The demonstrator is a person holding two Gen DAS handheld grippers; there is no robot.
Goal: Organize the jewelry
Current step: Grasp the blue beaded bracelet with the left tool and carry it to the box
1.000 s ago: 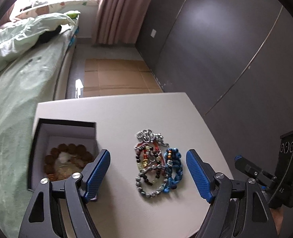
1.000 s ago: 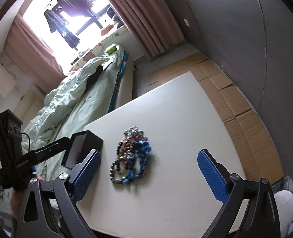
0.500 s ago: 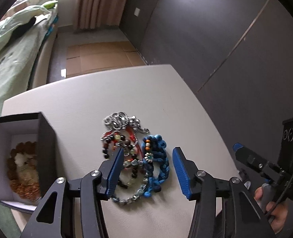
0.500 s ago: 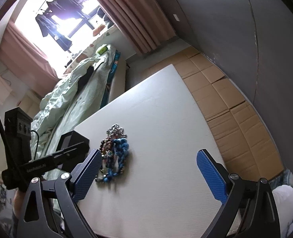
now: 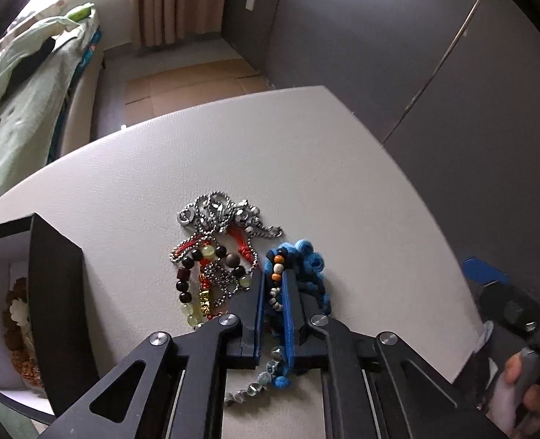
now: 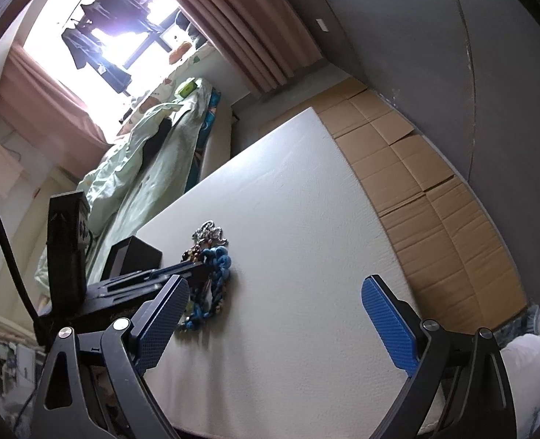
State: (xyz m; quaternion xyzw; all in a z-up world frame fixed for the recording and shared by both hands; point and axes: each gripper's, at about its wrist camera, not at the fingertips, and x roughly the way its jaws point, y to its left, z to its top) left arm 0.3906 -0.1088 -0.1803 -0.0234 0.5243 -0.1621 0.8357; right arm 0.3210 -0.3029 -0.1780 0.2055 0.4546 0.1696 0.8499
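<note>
A pile of jewelry lies on the white table [image 5: 306,168]: a silver chain [image 5: 218,216], a dark and yellow bead bracelet [image 5: 196,278], and a blue cord bracelet [image 5: 306,259] with small orange and white beads. My left gripper [image 5: 272,278] is down on the pile, shut on the blue cord bracelet's beaded strand. A black jewelry box [image 5: 46,300] stands open at the left with a brown bead bracelet [image 5: 17,314] inside. My right gripper [image 6: 275,307] is open and empty above the table, right of the pile [image 6: 211,267].
A bed with a green quilt [image 6: 141,153] runs along the table's far left side. Cardboard sheets [image 6: 416,183] cover the floor to the right, beside a dark wall. The box also shows in the right wrist view [image 6: 132,256].
My left gripper moved forward and down onto the pile and closed from wide open onto the blue bracelet's strand. The right gripper stayed open and shifted slightly.
</note>
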